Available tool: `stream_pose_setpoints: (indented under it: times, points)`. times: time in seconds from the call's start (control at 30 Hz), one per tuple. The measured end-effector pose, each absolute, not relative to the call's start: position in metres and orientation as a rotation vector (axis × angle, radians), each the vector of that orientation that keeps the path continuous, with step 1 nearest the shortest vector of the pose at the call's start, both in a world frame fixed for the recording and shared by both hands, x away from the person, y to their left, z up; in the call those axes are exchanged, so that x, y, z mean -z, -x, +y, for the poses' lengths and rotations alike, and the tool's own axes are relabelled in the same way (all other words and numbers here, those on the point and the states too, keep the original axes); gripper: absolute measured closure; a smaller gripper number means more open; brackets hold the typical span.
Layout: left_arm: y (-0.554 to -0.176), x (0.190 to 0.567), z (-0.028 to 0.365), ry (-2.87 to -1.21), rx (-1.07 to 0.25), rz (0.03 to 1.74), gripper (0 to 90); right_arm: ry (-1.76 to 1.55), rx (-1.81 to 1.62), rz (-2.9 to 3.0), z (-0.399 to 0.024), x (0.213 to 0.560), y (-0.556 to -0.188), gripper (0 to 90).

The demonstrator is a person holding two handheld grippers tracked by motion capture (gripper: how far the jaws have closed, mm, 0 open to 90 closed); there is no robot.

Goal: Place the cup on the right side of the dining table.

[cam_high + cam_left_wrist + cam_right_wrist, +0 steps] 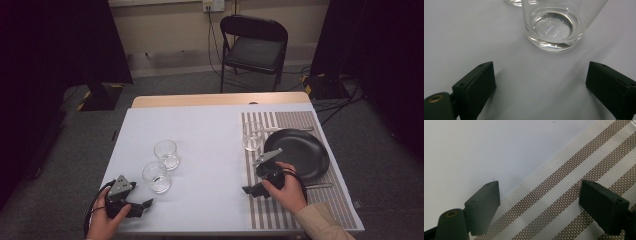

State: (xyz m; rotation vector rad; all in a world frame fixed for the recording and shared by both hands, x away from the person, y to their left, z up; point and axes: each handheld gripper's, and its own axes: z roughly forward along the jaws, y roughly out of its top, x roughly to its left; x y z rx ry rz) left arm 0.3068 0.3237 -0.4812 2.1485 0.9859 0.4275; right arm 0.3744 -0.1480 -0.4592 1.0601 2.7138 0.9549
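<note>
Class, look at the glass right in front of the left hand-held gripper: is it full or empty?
Empty. The glass stands upright, its clear base showing with no liquid inside.

High view overlooks the table; both gripper views skim its surface closely.

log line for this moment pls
left gripper: open, facing near glass, apart | right gripper: open, over placemat edge, holding nothing | plate: on placemat

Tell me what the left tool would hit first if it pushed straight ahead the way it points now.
Most likely the nearer clear glass. The left tool is open and empty, low over the white table, with that glass straight ahead between its jaw lines. A second glass stands behind it.
</note>
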Motion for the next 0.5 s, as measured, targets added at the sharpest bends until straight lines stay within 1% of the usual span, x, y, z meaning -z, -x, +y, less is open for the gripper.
stream_pose_setpoints:
  times: [0.27, 0.5]
  points:
    - [-0.307, 0.481, 0.324, -2.148, -0.427, 0.986, 8.1, -0.987, -1.005, 2.661, -0.151, 0.465, -0.367, 15.9]
    - [-0.307, 0.481, 0.324, -2.148, -0.427, 0.985, 8.1, -0.876, -0.965, 2.627, -0.149, 0.469, -0.359, 14.6]
